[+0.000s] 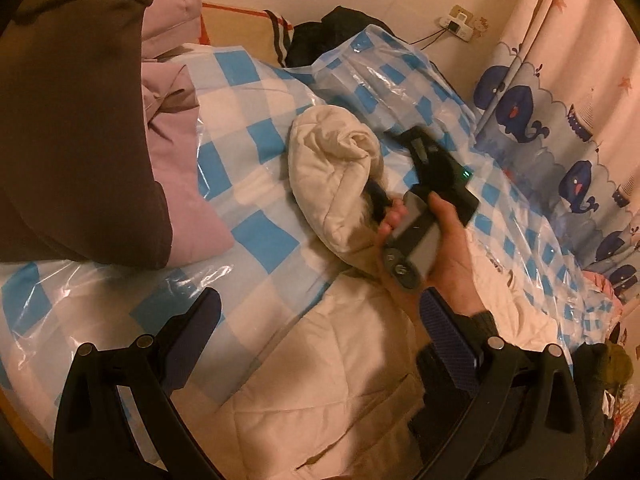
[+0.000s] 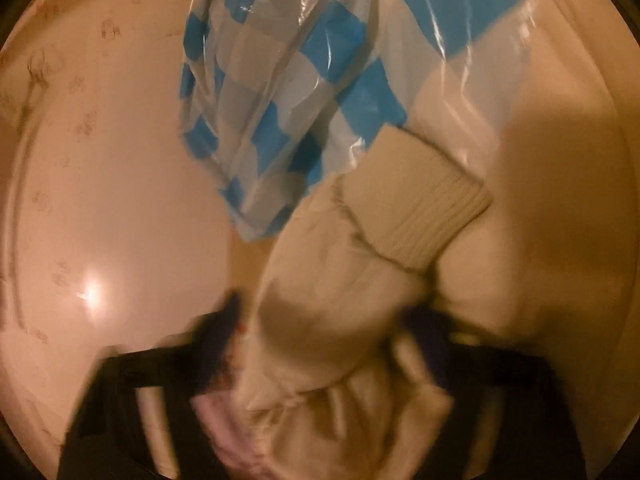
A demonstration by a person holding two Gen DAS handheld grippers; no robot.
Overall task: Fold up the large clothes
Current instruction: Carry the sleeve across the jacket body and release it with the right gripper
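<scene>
A cream quilted jacket (image 1: 332,364) lies on blue-and-white checked plastic bags (image 1: 256,128). My left gripper (image 1: 320,320) is open and empty, hovering above the jacket body. My right gripper (image 1: 430,164), held in a bare hand, sits at the jacket's bunched sleeve (image 1: 332,168). In the blurred right wrist view the right gripper (image 2: 324,328) is shut on the cream sleeve (image 2: 340,320), whose ribbed cuff (image 2: 416,216) points away from the camera. The sleeve is lifted above the bag.
Folded pink and brown clothes (image 1: 80,120) are stacked at the left. A whale-print curtain (image 1: 560,120) hangs at the right. A wall socket with a cable (image 1: 456,24) is behind. Dark clothes (image 1: 320,36) lie at the back.
</scene>
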